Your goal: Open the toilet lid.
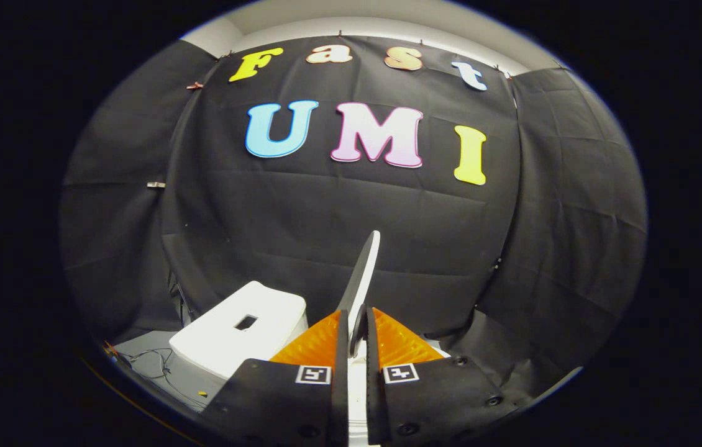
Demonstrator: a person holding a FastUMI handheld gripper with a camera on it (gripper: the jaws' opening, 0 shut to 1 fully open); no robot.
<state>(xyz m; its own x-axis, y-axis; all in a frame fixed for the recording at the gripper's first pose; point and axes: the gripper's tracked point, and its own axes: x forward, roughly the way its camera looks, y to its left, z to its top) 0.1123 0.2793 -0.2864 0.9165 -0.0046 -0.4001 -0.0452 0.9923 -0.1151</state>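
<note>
1. Toilet lid, thin white plastic (364, 273), stands raised edge-on in the gripper view, rising from between the fingertips toward the black cloth wall (338, 211).
2. Gripper (357, 324) is narrowed, both fingers (320, 344) pinching the lid's lower edge.
3. White toilet tank (242, 335) sits just beside the fingers.

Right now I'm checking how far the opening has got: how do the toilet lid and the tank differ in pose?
The toilet lid stands nearly upright, edge-on, rising from between the gripper fingers, which press on both its faces. The tank sits low and flat-topped beside the fingers, untouched. The lid looks thin; the tank is a bulky block with a dark opening on top. Both are white.
</note>
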